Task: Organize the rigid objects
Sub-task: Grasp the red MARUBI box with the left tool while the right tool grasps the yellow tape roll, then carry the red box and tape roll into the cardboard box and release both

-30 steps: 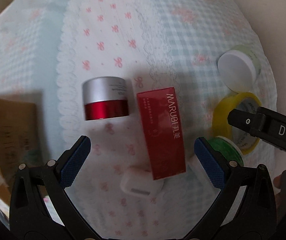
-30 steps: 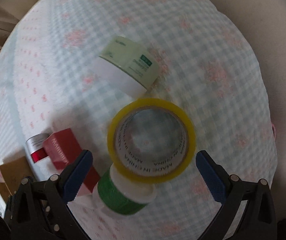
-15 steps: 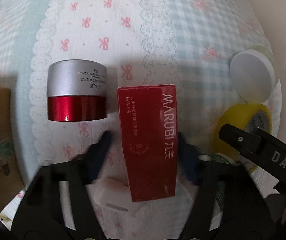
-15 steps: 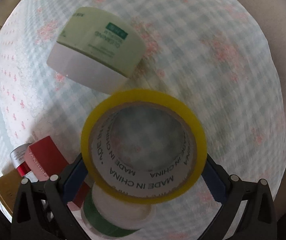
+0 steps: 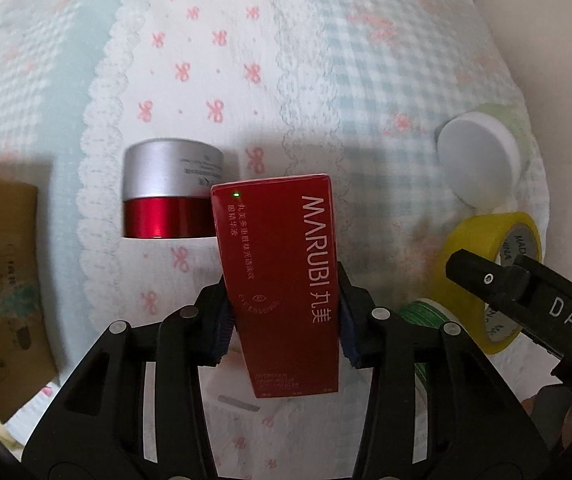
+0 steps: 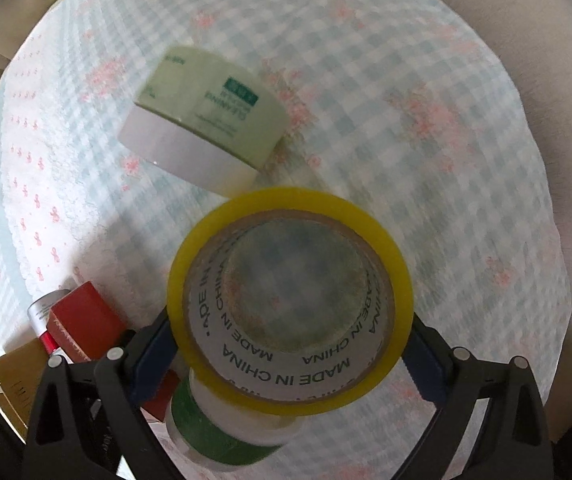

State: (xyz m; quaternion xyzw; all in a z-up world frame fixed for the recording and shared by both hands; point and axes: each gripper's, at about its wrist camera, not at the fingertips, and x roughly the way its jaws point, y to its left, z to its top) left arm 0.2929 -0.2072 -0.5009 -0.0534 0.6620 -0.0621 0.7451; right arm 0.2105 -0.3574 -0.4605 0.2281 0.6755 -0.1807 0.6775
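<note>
Item 1: red carton point(image 5: 281, 280), marked MARUBI, clamped on its long sides between the closed-in fingers of the left gripper point(image 5: 283, 322); it appears raised off the quilted cloth point(image 5: 213, 60), though lift is hard to confirm.

Item 2: yellow tape roll point(image 6: 290, 344), gripped across its outer rim by the right gripper point(image 6: 286, 354), fingers closed onto it at left and right.

Progress, as judged: two pieces in hand, none visibly placed in a final spot; most sorting seems left. No tray or bin is evident, save a brown cardboard box point(image 5: 1, 288) at the left edge, a possible destination.

Loose items: silver-and-red jar point(image 5: 171, 194) on its side, just behind the carton; pale green jar with white lid point(image 6: 205, 136) on its side beyond the tape; green-labelled jar point(image 6: 221, 428) directly under the tape roll; small white object point(image 5: 233, 396) beneath the carton.

Obstruction: the two grippers work close together, so their paths may cross.
</note>
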